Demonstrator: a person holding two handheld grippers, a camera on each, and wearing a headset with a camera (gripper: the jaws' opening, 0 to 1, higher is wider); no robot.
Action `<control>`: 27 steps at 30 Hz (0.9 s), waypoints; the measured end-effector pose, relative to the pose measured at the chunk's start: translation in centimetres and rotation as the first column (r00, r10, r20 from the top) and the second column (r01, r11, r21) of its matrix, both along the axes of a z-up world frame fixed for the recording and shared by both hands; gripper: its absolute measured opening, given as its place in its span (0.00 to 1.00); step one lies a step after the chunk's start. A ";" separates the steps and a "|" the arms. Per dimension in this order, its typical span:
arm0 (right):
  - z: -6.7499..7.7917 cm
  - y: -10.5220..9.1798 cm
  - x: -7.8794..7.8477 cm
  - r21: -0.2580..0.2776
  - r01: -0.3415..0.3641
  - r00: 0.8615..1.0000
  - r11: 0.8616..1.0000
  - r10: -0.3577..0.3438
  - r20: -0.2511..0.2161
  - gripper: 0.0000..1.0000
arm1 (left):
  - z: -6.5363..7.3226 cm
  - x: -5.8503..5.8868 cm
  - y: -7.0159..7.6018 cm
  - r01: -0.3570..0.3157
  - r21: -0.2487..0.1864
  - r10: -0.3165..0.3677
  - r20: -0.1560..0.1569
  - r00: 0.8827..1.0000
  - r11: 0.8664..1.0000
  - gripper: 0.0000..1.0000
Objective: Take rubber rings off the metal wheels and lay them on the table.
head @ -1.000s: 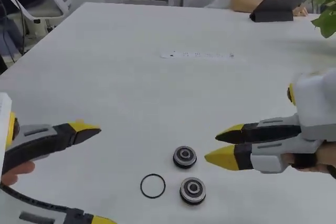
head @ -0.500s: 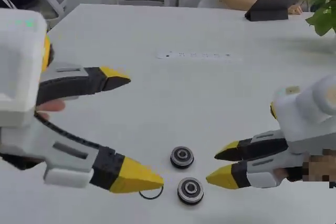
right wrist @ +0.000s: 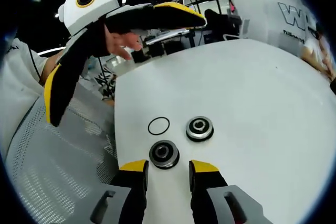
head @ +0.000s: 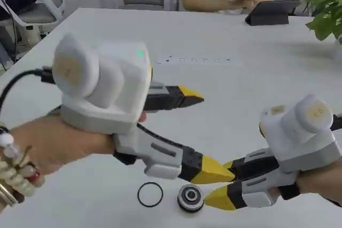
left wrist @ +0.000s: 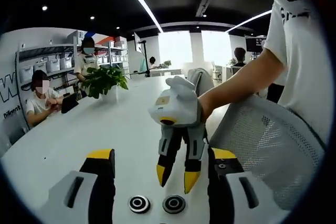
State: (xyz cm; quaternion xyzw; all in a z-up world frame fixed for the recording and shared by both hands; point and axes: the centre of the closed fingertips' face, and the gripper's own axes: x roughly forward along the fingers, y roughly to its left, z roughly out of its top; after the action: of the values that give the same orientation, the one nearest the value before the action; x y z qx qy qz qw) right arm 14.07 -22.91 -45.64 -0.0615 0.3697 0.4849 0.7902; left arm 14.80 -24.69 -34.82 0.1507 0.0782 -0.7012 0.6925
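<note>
left gripper (head: 215,137) — white body, black jaws, yellow tips, black cable (head: 20,79) | right gripper (head: 218,183) — same colours | wrist: beaded bracelets (head: 13,165)

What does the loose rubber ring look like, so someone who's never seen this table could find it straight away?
Start at the white table and look at its near edge, where two metal wheels sit close together. Beside them lies the rubber ring: the only thin black hoop, flat, with bare table showing through.

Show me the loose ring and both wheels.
loose rubber ring (right wrist: 148,126), right gripper view, on its thin band.
silver-rimmed wheel (right wrist: 199,128), right gripper view, on its hub.
black-rimmed wheel (right wrist: 164,153), right gripper view, on its hub.
</note>
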 end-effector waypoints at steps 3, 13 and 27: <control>-0.1 0.0 0.0 -0.001 0.001 1.000 1.000 -0.001 -0.004 0.29 | -2.6 -0.9 0.2 0.017 0.024 -0.017 0.015 1.000 1.000 0.57; -1.1 0.1 -0.4 -0.024 -0.016 1.000 1.000 0.016 -0.009 0.29 | -8.6 -0.4 1.8 -0.002 0.171 0.009 -0.038 0.999 0.985 0.45; -1.8 0.7 -0.2 -0.051 -0.031 0.999 0.998 0.033 0.033 0.26 | -11.0 0.1 2.7 -0.045 0.223 0.061 -0.066 0.996 0.974 0.28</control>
State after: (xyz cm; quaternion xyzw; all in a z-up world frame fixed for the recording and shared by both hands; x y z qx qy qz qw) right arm 13.91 -22.25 -47.44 -0.0956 0.3675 0.4870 0.7866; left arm 14.95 -22.02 -45.79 0.1991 0.1846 -0.6743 0.6867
